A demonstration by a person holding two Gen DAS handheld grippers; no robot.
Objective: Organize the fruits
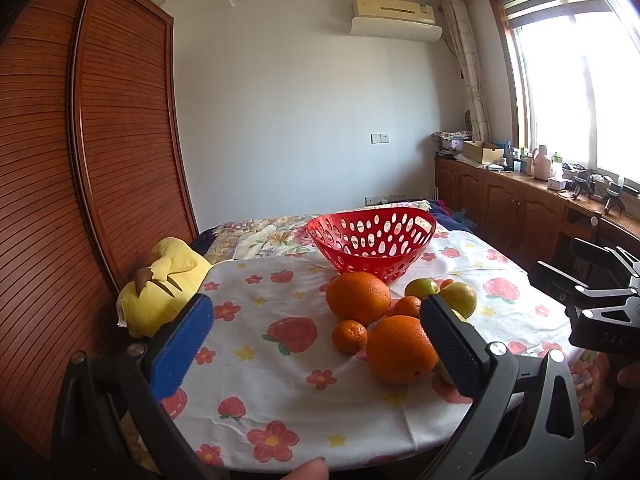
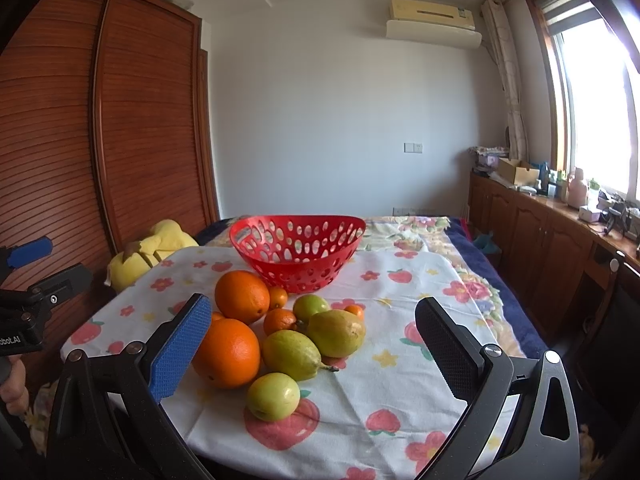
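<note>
- orange and green fruit sits in one loose pile on the flowered tablecloth [image 2: 420, 292], straight ahead of the right claw [image 2: 313, 344] and off toward the right finger of the left claw [image 1: 316, 340].
- near orange [image 2: 228, 354] lies just beside the right claw's blue pad; far orange [image 2: 242, 296] sits just behind it, touching or nearly so.
- two pears [image 2: 336, 332] lie side by side between the right claw's fingers, with a round green fruit [image 2: 273, 396] closest to the claw.
- small mandarins [image 2: 279, 321] and another green fruit [image 2: 311, 306] are tucked behind the pears.
- red perforated basket [image 2: 298, 248] stands beyond the pile, holding no fruit that can be seen.
- right claw is spread wide, gripping nothing, above the table's near edge.
- left claw is likewise spread wide and unladen; its black pad overlaps the near orange [image 1: 400, 350] in view, contact cannot be told.
- yellow plush toy [image 1: 164, 284] lies past the left claw's blue pad, at the cloth's edge, beside the slatted wooden wardrobe [image 1: 100, 128].
</note>
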